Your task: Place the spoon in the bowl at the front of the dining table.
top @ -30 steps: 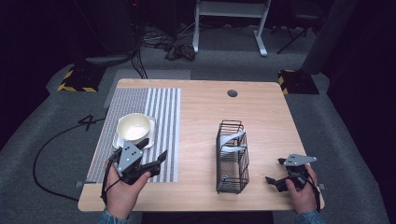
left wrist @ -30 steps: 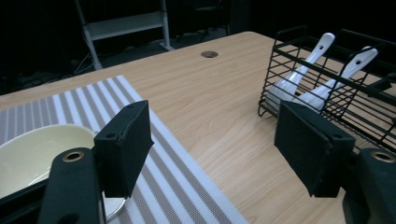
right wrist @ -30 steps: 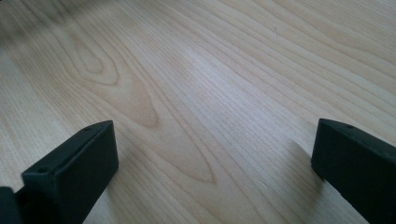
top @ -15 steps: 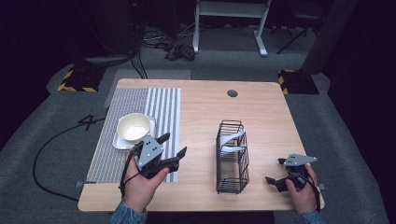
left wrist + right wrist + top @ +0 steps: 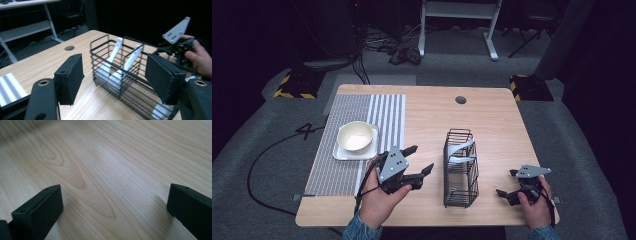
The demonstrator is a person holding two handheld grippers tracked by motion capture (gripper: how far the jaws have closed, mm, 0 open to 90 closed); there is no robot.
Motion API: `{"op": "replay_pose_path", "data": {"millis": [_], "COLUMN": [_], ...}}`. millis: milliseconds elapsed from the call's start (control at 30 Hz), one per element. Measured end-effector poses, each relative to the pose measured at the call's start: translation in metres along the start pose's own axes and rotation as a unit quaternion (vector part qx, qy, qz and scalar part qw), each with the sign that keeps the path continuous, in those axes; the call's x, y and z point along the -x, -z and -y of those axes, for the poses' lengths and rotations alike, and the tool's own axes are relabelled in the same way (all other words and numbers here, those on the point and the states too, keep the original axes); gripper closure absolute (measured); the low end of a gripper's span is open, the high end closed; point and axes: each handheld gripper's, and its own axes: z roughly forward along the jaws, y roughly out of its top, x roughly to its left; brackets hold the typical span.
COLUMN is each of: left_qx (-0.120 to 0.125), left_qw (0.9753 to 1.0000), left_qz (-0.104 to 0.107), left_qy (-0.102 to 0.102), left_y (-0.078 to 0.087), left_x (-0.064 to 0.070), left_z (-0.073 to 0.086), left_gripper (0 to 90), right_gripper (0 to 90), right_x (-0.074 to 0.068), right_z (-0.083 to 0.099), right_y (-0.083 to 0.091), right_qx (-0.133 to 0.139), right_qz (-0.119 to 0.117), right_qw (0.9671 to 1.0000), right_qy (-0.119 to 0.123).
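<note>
Two grippers are held with jaws spread and empty. Left gripper [image 5: 421, 161] points at the wire basket [image 5: 460, 167], probably lining up a reach; right gripper [image 5: 507, 183] rests low over bare bench [image 5: 497, 115]. Basket stands mid-bench, long axis near-to-far, its white utensils [image 5: 117, 60] leaning toward the far end.

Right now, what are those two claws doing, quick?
Left gripper: open, holding nothing, facing the basket.
Right gripper: open, holding nothing, over the table.
</note>
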Motion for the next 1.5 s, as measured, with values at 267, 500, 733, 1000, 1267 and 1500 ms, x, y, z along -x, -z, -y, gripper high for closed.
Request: {"op": "replay_pose_path", "data": {"millis": [267, 500, 733, 1000, 1267, 1500], "left_qx": [0.004, 0.002, -0.004, -0.028, -0.029, -0.051], "left_qw": [0.9983, 0.9956, 0.9907, 0.9836, 0.9863, 0.9878], "left_qz": [0.054, 0.089, 0.133, 0.176, 0.162, 0.146], "left_qy": [-0.022, -0.028, -0.031, -0.031, -0.009, -0.015], "left_y": [-0.006, -0.010, -0.021, -0.035, -0.041, -0.053], "left_x": [0.027, 0.040, 0.044, 0.046, 0.036, 0.031], "left_z": [-0.005, -0.005, 0.002, 0.011, 0.014, 0.021], "left_gripper": [33.3, 36.3, 51.0, 64.4, 74.0, 80.0], "right_gripper": [0.5, 0.5, 0.6, 0.6, 0.6, 0.6], "right_x": [0.000, 0.000, 0.000, 0.000, 0.000, 0.000], "right_z": [0.000, 0.000, 0.000, 0.000, 0.000, 0.000], "right_y": [0.000, 0.000, 0.000, 0.000, 0.000, 0.000], "right_qx": [0.000, 0.000, 0.001, 0.000, 0.000, 0.000], "right_qz": [0.000, 0.000, 0.000, 0.000, 0.000, 0.000], "right_qw": [1.0000, 1.0000, 1.0000, 1.0000, 1.0000, 1.0000], "right_qy": [0.000, 0.000, 0.001, 0.000, 0.000, 0.000]}}
